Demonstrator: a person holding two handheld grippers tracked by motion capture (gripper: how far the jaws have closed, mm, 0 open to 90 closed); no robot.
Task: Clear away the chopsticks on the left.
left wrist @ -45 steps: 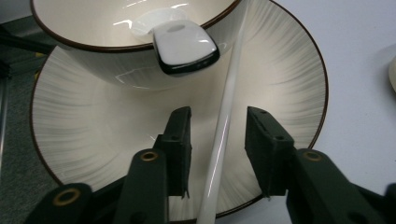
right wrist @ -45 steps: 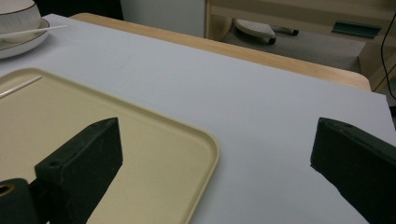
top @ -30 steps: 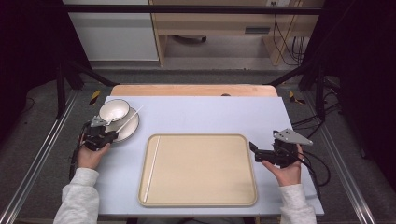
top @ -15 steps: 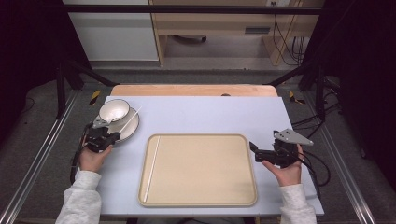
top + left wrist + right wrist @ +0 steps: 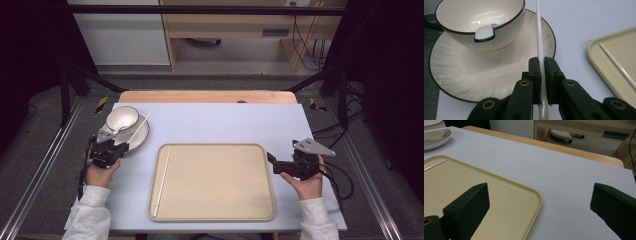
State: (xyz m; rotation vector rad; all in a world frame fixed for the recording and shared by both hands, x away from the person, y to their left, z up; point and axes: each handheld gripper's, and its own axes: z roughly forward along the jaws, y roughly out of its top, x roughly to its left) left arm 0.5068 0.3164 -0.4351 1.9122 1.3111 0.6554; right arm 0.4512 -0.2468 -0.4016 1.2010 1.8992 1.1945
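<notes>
Clamping a white chopstick (image 5: 539,37), the left claw (image 5: 541,62) hangs over the plate (image 5: 461,80).

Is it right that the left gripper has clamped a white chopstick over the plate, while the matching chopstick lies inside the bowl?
Not quite. The left gripper is shut on a white chopstick over the plate, but the matching chopstick lies in the beige tray, along its left edge, as the high view shows. What rests in the bowl looks like a spoon.
</notes>
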